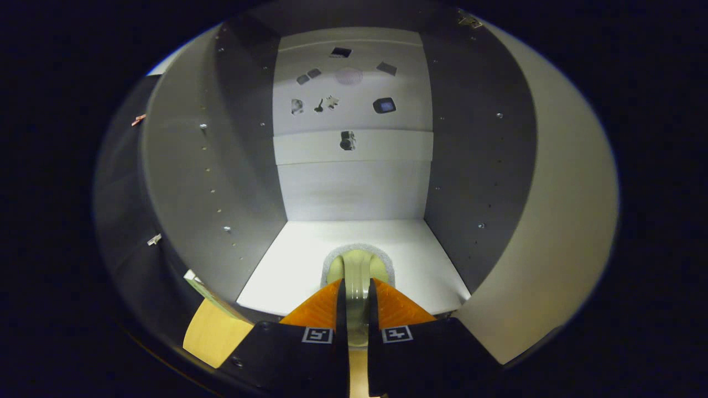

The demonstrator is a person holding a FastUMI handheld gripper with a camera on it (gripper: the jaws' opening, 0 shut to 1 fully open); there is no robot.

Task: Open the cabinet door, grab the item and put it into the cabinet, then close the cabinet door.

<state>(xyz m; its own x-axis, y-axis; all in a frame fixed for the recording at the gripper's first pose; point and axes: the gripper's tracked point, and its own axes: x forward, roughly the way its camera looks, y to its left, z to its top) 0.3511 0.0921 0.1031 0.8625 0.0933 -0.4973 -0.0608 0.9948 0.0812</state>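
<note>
One item, a pale green cup-like thing (357, 271), is pinched in the claw (357, 298): both fingers press on a thin upright part of it, maybe a handle or the rim wall seen edge-on, can't tell which. Jaws nearly together, only that slim strip between them. Item sits low over the cabinet floor (420, 260), front-centre, with a grey speckled ring at its base; touching the floor or just above it, unclear. Door (553, 221) swung wide to the right, so opening is done and placing is under way.

Handling, judged: looks like smooth hard plastic or glazed ware, light, stiff, somewhat slippery. Grip on a thin edge gives little contact, so it could pivot or slide if swung fast. Better hold is where the strip meets the body, fingers flat on both faces. If ceramic, set down gently, no drop. Back wall (354, 188) well beyond, plenty of room to push deeper.
</note>
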